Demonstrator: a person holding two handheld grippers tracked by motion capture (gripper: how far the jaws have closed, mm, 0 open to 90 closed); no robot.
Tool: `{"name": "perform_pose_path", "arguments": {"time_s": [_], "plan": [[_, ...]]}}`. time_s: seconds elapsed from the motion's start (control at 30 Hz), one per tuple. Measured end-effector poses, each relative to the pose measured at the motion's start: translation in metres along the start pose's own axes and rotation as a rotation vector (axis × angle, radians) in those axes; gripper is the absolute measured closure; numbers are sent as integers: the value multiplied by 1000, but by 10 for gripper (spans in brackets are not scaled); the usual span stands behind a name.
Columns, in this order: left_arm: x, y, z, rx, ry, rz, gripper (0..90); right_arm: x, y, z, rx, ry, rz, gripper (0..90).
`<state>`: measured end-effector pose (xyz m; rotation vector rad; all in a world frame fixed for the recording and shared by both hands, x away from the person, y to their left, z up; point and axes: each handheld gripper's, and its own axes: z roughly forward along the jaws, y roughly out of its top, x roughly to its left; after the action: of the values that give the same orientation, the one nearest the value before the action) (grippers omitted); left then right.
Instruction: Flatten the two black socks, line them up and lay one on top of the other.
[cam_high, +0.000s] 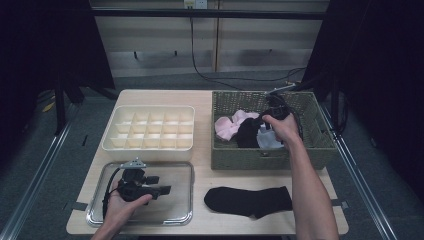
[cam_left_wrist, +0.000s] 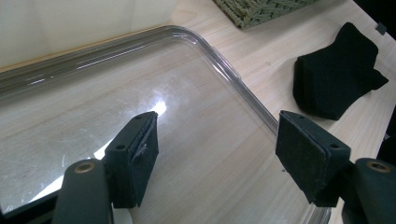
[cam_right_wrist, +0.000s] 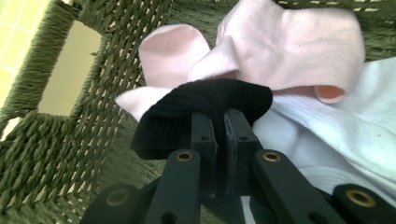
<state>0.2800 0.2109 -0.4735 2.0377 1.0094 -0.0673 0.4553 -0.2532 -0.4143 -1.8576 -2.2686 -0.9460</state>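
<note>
Inside the woven basket (cam_high: 320, 145) my right gripper (cam_high: 266, 124) is shut on a black sock (cam_high: 247, 132). In the right gripper view the black sock (cam_right_wrist: 205, 109) is pinched between the two pads of the right gripper (cam_right_wrist: 219, 126), above a pink sock (cam_right_wrist: 289, 51) and a white sock (cam_right_wrist: 355, 140). My left gripper (cam_high: 162, 190) rests in a hand over the clear tray (cam_high: 182, 217). Its jaws stand wide apart in the left gripper view (cam_left_wrist: 217, 158) with only tray bottom between them. A second black sock (cam_high: 250, 201) lies flat on the table in front of the basket.
A cream divided organiser box (cam_high: 150, 129) with several small compartments stands behind the tray (cam_left_wrist: 233, 77), left of the basket. The second black sock (cam_left_wrist: 334, 77) lies just right of the tray's rim. The basket wall (cam_right_wrist: 51, 154) rises close on the left in the right gripper view.
</note>
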Motion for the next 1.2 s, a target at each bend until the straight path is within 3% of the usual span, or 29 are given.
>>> {"name": "perform_pose_path", "arguments": {"time_s": [0.8,1.2], "plan": [[1,-1,1,0,9,2,300,19,-4,-52,-205,97,-33,844],[1,0,2,0,13,-4,303,36,0,-79,-269,120,-68,843]]}}
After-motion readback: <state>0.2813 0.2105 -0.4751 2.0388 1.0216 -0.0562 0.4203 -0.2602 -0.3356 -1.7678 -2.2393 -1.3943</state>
